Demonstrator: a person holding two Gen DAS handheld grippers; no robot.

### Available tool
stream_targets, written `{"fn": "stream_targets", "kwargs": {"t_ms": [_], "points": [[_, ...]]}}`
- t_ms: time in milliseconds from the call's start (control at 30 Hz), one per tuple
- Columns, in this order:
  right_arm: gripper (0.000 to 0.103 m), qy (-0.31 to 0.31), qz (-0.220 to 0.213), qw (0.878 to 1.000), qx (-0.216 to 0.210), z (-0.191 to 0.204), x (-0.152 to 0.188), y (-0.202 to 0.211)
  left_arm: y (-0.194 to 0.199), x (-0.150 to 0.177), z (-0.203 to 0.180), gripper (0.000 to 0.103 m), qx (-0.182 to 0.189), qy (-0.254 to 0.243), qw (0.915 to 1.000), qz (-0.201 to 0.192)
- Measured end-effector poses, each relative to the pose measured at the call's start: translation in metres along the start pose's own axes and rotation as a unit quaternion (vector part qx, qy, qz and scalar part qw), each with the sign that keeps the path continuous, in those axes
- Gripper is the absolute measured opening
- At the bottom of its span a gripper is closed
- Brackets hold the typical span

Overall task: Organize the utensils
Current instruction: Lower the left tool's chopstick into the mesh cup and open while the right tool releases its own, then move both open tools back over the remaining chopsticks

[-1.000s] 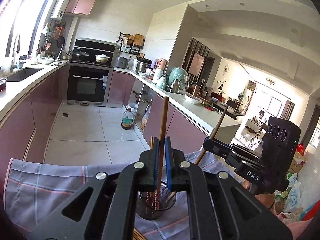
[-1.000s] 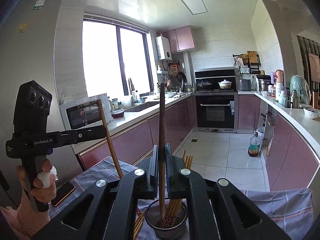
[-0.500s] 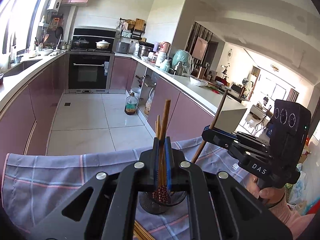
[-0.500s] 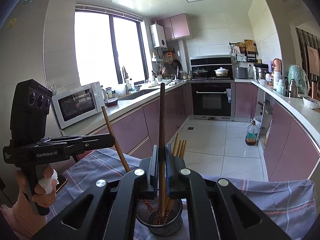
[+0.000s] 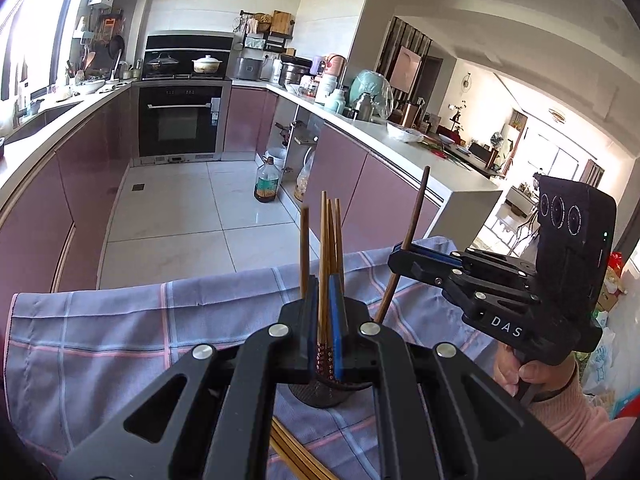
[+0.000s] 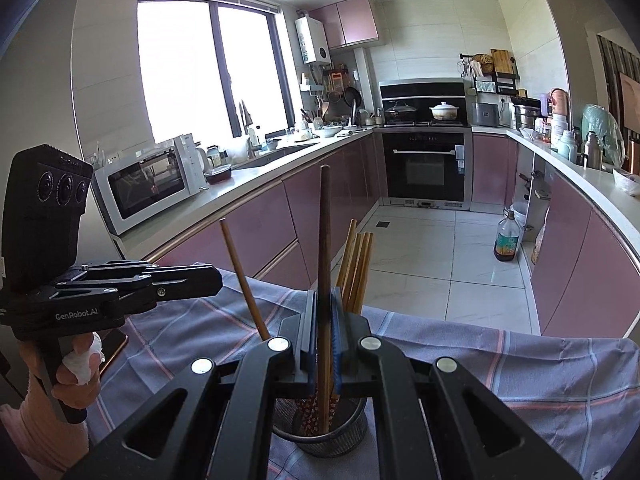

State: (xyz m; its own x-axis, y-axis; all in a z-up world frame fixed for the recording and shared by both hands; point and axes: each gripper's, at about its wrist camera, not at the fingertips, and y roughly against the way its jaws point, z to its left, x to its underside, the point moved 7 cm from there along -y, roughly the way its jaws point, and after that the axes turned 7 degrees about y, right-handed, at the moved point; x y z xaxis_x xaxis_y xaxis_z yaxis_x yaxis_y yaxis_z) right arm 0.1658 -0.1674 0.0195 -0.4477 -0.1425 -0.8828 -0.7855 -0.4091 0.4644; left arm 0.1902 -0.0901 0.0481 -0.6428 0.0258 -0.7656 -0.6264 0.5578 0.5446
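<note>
Two grippers showing, left gripper point(image 6: 216, 280) and right gripper point(image 5: 396, 256), each gripping one chopstick, lighter chopstick point(image 6: 244, 280), dark chopstick point(image 6: 324, 240), three more chopsticks point(image 6: 358, 268) standing in one mesh holder point(image 6: 320, 436), one checked cloth point(image 6: 520, 368) lying underneath, loose chopsticks point(image 5: 292, 456) at its near edge uncountable.

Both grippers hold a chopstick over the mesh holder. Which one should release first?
Right, narrowly. The right gripper holds its dark chopstick upright, with the lower end inside the mesh holder. The left gripper holds its light chopstick tilted, and its lower end is hidden from the right wrist view.
</note>
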Motion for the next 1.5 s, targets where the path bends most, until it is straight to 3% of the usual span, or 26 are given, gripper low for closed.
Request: {"fn": "stream_targets", "kwargs": {"t_ms": [533,667,833,933,1067,1300,1500], "points": [[0.009,-0.027,0.027,0.999,0.012,-0.014,0.013,-0.018,-0.033,0.012,0.012,0.007,-0.011,0.007,0.9998,0.014],[0.023,-0.031,0.028,0.999,0.015,-0.015,0.015,-0.019,-0.035,0.020,0.018,0.019,-0.026,0.007,0.9996,0.008],[0.025,-0.031,0.023,0.999,0.014,-0.013,0.018,-0.014,-0.035,0.028,0.022,0.032,-0.045,0.007,0.9990,-0.001],[0.036,-0.031,0.017,0.999,0.010,-0.009,0.020,-0.007,-0.031,0.036,0.026,0.039,-0.061,0.007,0.9981,-0.007],[0.039,-0.027,0.009,1.000,0.003,0.001,0.023,0.003,-0.026,0.044,0.031,0.047,-0.077,0.007,0.9969,-0.017],[0.054,0.002,-0.007,1.000,-0.012,0.025,0.030,0.026,-0.016,0.061,0.042,0.070,-0.115,0.006,0.9929,-0.028],[0.057,0.014,0.021,0.999,-0.048,0.053,0.061,0.025,-0.007,0.088,0.061,0.076,-0.145,0.019,0.9889,-0.026]]}}
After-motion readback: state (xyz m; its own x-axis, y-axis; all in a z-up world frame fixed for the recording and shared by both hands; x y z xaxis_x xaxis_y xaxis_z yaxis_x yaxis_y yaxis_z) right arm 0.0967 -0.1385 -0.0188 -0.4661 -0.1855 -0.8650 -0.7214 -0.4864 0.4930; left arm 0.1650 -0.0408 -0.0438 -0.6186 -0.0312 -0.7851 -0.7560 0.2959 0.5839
